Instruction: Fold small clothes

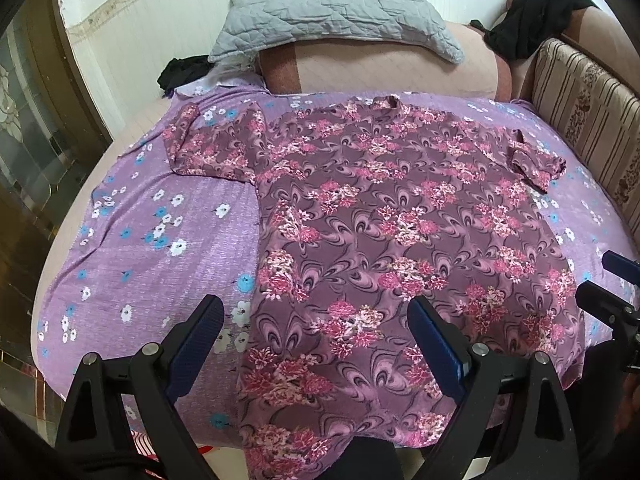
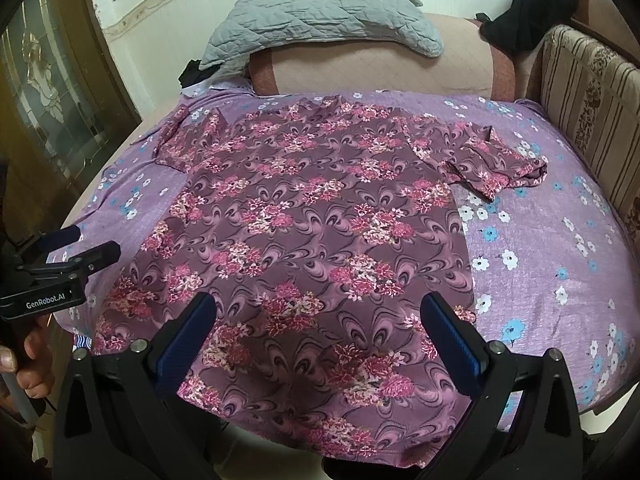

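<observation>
From the left wrist view, we see our left gripper with its jaws wide apart above the flowery top, which lies flat on the purple bedsheet.

From the right wrist view, our right gripper has its jaws apart too, over the top's bottom edge.

Purple flowered sheet covers the seat — floral shirt spread flat on it.
</observation>
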A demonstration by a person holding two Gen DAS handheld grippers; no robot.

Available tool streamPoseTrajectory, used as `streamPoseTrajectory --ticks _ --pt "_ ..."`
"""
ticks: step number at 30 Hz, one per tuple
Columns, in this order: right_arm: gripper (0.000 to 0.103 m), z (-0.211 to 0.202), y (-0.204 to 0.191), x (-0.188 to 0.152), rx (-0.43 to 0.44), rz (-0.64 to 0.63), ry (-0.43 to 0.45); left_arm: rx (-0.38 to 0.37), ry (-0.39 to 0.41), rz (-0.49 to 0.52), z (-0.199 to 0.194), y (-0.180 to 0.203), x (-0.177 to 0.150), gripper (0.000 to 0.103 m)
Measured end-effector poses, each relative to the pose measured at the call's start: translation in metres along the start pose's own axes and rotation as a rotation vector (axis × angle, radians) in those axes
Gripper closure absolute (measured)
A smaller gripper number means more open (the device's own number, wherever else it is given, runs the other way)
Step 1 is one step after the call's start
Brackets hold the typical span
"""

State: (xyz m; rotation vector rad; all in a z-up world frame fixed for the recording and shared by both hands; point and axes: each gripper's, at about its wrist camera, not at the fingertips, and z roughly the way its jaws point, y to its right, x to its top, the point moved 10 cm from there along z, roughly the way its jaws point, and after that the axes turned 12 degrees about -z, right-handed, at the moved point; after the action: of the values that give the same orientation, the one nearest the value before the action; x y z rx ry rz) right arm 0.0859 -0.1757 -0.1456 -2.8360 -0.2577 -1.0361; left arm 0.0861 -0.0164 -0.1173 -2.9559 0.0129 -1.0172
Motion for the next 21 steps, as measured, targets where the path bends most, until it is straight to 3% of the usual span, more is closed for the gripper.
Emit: streamPoseTrajectory --ticks 5,10,14,21 --pt "0.001 0.007 0.007 -0.001 0.009 0.012 -0.006 0.031 -0.098 0.027 0.01 -0.004 -0.01 0.009" --pt "0.003 0.009 0.022 0.006 0.009 0.042 0.026 -0.002 -0.069 0.006 0.021 -0.003 0.001 0.009" --pt "0.013 0.013 0.059 0.021 -0.033 0.086 0.044 -0.002 -0.042 0.011 0.029 -0.001 0.015 0.009" --pt "0.032 0.039 0.138 0.059 -0.091 0.166 0.065 -0.041 -0.07 -0.022 0.046 0.007 0.037 0.009"
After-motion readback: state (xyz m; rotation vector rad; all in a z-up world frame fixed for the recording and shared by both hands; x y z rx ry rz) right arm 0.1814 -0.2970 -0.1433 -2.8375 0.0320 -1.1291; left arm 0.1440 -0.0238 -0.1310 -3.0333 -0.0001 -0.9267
